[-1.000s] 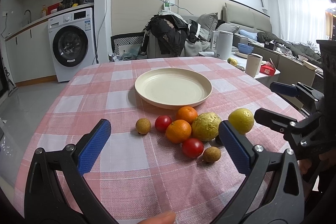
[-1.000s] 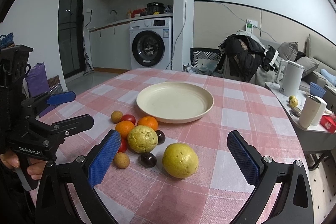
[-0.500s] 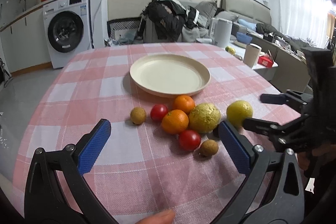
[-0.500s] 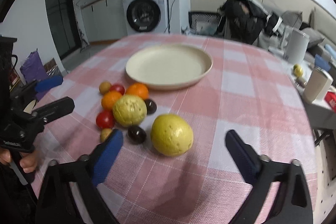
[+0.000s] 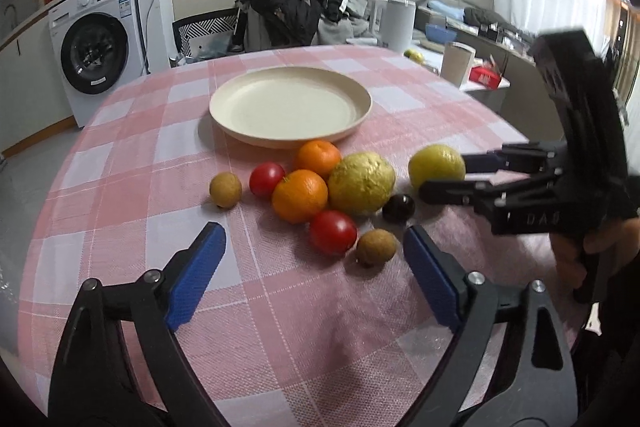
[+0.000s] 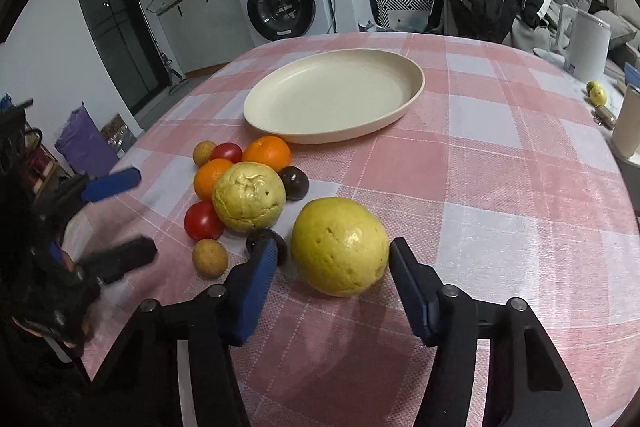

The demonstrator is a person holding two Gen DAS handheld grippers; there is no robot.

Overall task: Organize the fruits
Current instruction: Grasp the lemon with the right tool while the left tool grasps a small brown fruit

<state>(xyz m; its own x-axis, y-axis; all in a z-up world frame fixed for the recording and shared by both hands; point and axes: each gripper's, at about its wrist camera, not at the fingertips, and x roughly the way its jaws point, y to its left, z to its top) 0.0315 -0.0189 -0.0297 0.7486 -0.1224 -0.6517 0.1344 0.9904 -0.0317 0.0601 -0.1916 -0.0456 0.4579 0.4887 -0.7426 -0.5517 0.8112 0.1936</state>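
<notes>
A cream plate [image 5: 288, 105] [image 6: 336, 95] sits empty on the pink checked tablecloth. In front of it lie several fruits: two oranges [image 5: 300, 195], two tomatoes [image 5: 333, 231], two small brown longans [image 5: 376, 247], a dark passion fruit [image 5: 398, 207], a bumpy yellow guava [image 5: 362, 183] [image 6: 249, 195] and a smooth yellow guava [image 5: 436, 165] [image 6: 339, 251]. My right gripper [image 6: 332, 267] is open with its blue pads on either side of the smooth guava, not touching. My left gripper [image 5: 312, 255] is open just short of the near tomato and longan.
The round table's edge [image 6: 624, 187] curves close on the right. Beyond it stand a white kettle [image 6: 588, 43], a cup [image 6: 630, 123] and a low side table. A washing machine [image 5: 96, 51] and a chair heaped with clothes [image 5: 288, 11] stand behind.
Both grippers have moved forward and down towards the fruit. My right gripper has narrowed and now brackets the smooth guava. My left gripper has closed in on the near tomato.
</notes>
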